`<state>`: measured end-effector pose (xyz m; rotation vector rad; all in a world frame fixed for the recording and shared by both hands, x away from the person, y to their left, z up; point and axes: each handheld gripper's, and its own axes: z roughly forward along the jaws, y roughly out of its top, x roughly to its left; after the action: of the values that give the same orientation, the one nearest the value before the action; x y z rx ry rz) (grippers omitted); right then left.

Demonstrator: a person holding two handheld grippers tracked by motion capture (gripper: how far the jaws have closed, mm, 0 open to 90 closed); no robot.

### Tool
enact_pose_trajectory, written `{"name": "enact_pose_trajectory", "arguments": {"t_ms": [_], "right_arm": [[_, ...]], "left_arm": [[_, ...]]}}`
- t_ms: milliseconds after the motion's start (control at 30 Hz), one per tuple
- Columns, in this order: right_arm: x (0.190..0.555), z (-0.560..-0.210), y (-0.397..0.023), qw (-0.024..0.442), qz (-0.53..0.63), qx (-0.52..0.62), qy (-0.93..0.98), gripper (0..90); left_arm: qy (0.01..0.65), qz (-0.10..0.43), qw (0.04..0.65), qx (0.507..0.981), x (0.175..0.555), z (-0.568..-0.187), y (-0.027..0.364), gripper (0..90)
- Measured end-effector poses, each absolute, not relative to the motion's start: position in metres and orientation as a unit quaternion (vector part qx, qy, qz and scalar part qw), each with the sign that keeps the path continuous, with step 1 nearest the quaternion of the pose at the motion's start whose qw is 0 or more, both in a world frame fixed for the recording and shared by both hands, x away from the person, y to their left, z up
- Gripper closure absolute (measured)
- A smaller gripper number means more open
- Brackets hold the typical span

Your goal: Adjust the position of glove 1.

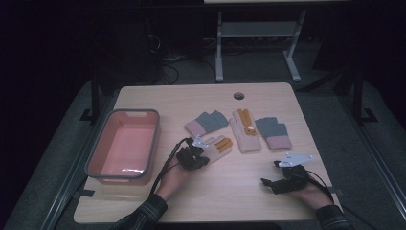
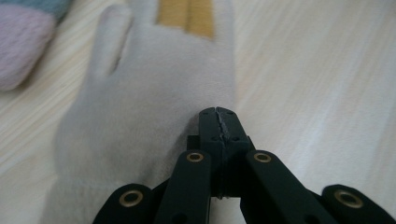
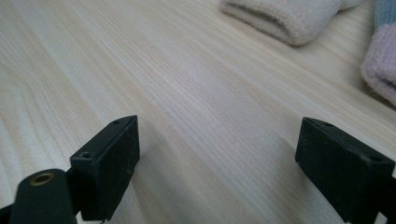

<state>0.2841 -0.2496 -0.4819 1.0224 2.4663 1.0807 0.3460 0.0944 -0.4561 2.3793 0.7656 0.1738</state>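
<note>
left gripper [image 2: 218, 112] over the cream glove [image 2: 154, 93] on the tabletop [image 1: 239, 187], fingers pressed together and pinching its fabric near the palm edge, likely to lift it toward the pink bin [image 1: 123, 146] alongside. right gripper [image 3: 219, 154] resting apart, fingers spread over bare wood, presumably waiting.

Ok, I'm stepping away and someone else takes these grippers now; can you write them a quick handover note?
Left gripper: jaws shut, tips on the cream glove with orange fingers; whether fabric is pinched can't be told.
Right gripper: jaws open, nothing between them, low over bare table near the front right.
Other gloves: grey-and-pink glove, second cream glove, second grey-and-pink glove, in a row behind.
Pink bin, at left, holds nothing.
Done: no glove binned. Left: probably all four gloves.
</note>
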Motion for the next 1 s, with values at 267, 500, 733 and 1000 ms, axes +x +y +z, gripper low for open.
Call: {"name": "enact_pose_trajectory", "arguments": {"t_ms": [267, 500, 733, 1000], "right_arm": [[0.284, -0.482, -0.250, 0.130, 0.372, 0.352, 0.849, 13.3], [0.284, -0.482, -0.250, 0.130, 0.372, 0.352, 0.849, 13.3], [0.284, -0.482, -0.250, 0.131, 0.372, 0.351, 0.849, 13.3], [0.284, -0.482, -0.250, 0.130, 0.372, 0.352, 0.849, 13.3]], "left_arm": [[0.286, 0.077, 0.339, 0.893, 0.344, -0.440, 0.100, 89.7], [0.289, 0.112, 0.361, 0.880, 0.356, -0.430, 0.121, 76.1], [0.266, 0.114, 0.355, 0.889, 0.365, -0.444, 0.116, 43.9], [0.262, 0.105, 0.330, 0.901, 0.371, -0.459, 0.107, 51.0]]}}
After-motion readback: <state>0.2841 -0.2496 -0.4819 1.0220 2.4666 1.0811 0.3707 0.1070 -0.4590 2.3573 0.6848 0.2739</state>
